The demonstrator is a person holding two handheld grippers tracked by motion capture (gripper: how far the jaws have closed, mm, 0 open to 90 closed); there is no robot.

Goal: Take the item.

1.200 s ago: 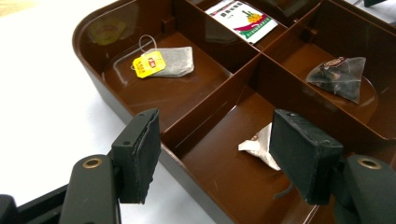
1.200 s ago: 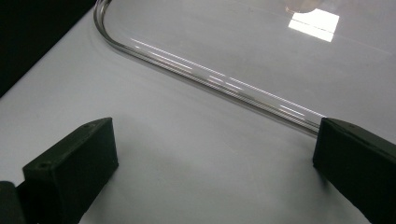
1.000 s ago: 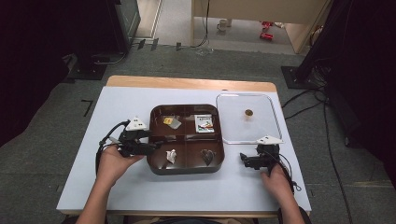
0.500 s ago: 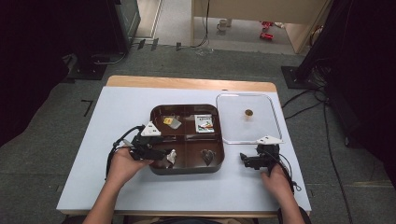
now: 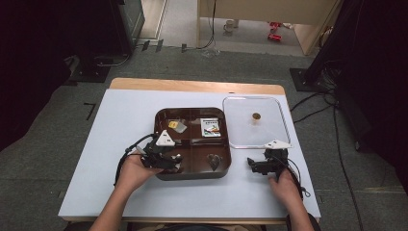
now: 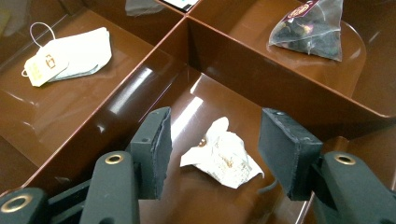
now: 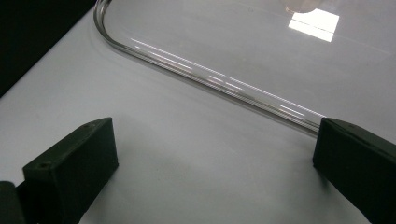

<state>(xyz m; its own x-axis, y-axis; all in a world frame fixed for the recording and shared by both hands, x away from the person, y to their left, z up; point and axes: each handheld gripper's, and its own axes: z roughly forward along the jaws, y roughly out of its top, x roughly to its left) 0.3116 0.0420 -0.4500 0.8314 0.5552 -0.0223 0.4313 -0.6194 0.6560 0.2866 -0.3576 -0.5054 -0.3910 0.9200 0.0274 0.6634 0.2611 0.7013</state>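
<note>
Straddling a crumpled white packet (image 6: 223, 159): left gripper (image 6: 215, 154) lowered into the near-left compartment of the brown divided tray (image 5: 192, 175). Jaws partly spread and just been closing, packet lying between the pads on the tray floor, a gap on either side, no pad pressing on it yet. Just beyond the fingertips, the tray's cross-shaped divider (image 6: 187, 28). Past the divider, up and to the left of the fingers, a flat white tea bag (image 6: 70, 56) with string and tag, lying in its own compartment. Up and to the right, a dark pyramid tea bag (image 6: 313, 30) in another compartment. Seen from the high view, left gripper (image 5: 166, 161) at the tray's near-left corner, hand wrapped around its body.

Resting on the white table (image 5: 120, 125) well apart from the tray: right gripper (image 7: 215, 163), jaws spread wide with bare table between the pads. Just ahead of those fingertips, the rounded rim of a clear plastic lid (image 7: 210, 79) lying flat. Same gripper in the high view (image 5: 262, 166) near the lid's (image 5: 257, 132) near edge; small round brownish thing (image 5: 256, 116) on the lid, too small to identify.
</note>
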